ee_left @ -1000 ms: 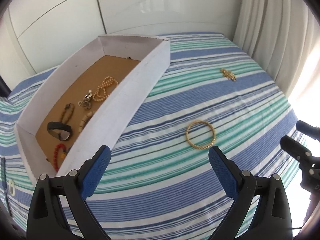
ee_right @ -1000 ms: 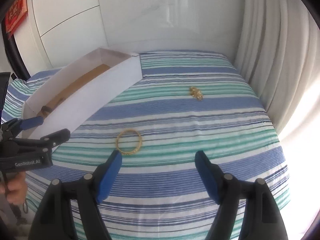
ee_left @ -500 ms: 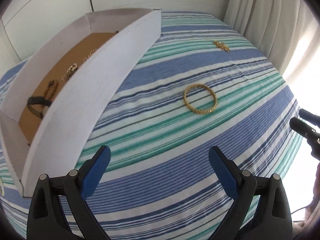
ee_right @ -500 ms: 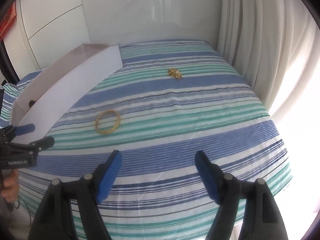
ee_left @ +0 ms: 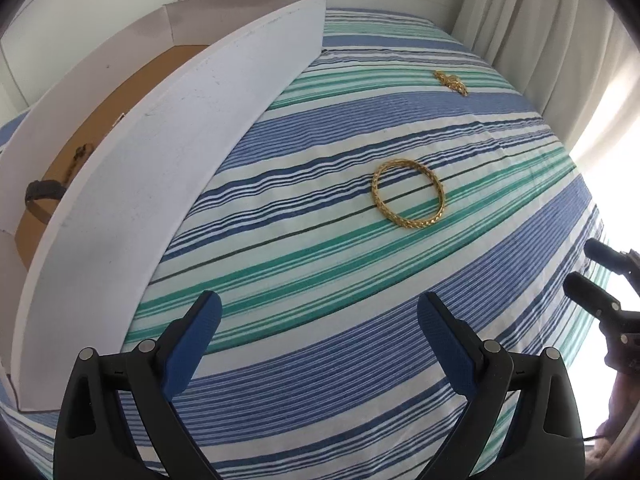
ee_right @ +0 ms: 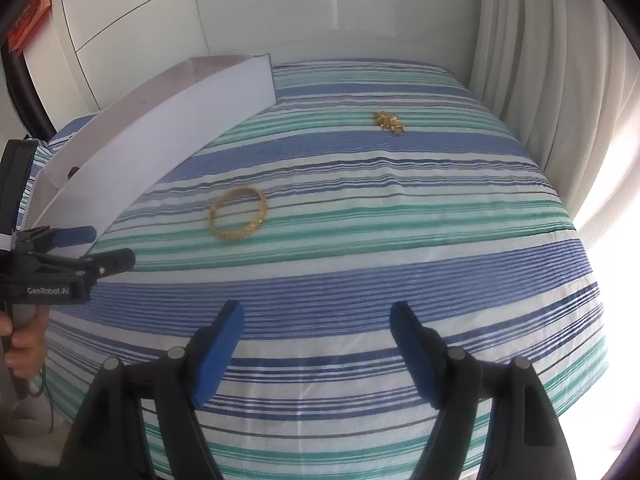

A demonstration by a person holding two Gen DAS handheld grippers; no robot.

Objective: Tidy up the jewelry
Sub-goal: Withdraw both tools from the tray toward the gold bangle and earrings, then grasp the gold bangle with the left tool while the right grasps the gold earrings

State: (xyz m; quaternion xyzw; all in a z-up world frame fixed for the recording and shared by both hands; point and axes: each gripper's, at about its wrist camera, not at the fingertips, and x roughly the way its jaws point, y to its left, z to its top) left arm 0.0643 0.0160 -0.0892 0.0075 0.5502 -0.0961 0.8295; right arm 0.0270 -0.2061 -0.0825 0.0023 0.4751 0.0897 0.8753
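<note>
Left gripper (ee_left: 318, 312) spread wide, empty, above striped bedspread (ee_left: 320, 380). Right gripper (ee_right: 316, 320) likewise splayed, holding nothing. Ahead of both: gold bangle (ee_left: 408, 194) flat on the cloth, clear of either claw. White box (ee_left: 168, 152) left (brown floor, contents mostly hidden). Farthest: small gold chain clump (ee_right: 388, 122), near curtain (ee_right: 540, 60).

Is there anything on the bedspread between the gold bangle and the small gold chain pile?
Nothing: only bare striped bedspread separates the gold bangle from the gold chain pile. Both wrist views show it, most plainly the right.
</note>
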